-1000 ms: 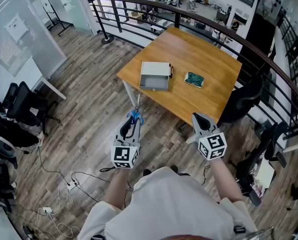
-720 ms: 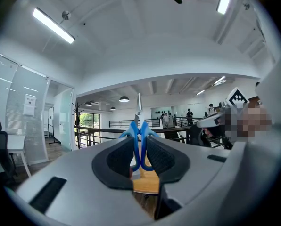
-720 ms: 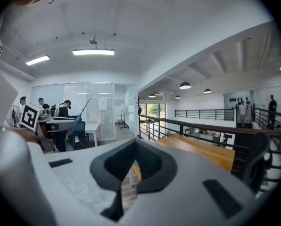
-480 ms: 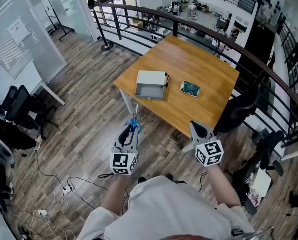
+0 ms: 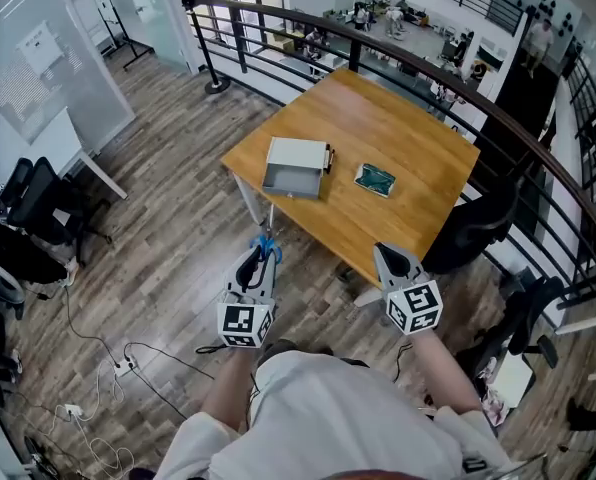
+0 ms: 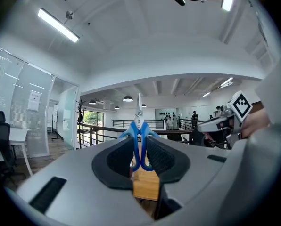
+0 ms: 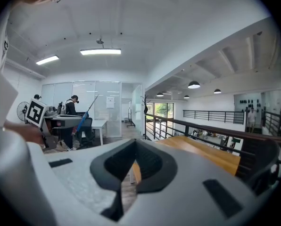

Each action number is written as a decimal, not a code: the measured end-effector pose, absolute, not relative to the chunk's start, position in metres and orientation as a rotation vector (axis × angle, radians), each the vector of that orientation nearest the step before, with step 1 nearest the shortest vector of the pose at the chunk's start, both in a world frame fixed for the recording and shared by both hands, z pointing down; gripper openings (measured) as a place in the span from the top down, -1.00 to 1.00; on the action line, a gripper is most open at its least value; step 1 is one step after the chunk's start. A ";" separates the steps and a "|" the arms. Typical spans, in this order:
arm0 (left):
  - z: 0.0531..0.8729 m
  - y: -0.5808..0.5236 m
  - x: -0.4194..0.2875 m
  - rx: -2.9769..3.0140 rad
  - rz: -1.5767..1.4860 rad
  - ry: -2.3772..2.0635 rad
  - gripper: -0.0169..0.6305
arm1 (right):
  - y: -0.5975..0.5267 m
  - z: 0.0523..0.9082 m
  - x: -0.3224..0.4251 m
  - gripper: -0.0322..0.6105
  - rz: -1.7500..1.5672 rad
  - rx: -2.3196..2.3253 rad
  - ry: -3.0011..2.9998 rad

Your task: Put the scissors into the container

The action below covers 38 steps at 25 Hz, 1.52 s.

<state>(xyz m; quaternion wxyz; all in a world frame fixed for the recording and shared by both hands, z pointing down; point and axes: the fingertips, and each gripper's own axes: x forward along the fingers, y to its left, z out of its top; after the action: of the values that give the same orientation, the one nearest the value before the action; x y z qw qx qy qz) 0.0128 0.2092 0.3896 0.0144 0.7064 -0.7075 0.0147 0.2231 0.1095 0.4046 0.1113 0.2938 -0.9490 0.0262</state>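
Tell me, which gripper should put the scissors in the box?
Left. The left gripper clamps the blue scissors, and the gray container sits on the table ahead. The right gripper is empty.

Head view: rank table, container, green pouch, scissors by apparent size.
1. Table
2. Container
3. Green pouch
4. Scissors, though this is unsure against the pouch: they are nearer the camera and partly hidden.
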 end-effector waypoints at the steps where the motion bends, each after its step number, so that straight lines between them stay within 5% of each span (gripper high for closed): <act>1: 0.391 0.207 0.013 2.194 0.045 -2.204 0.71 | 0.106 0.405 0.222 0.89 0.079 0.860 -2.786; 38: 0.419 0.017 -0.176 2.413 0.148 -1.924 0.71 | -0.040 0.439 0.026 0.89 0.208 1.087 -2.633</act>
<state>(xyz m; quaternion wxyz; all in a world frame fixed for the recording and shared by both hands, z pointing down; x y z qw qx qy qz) -0.1760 0.0171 0.4187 0.0262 0.7807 -0.6225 0.0480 0.0256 -0.0396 0.4392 0.1422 0.3766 -0.9125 0.0720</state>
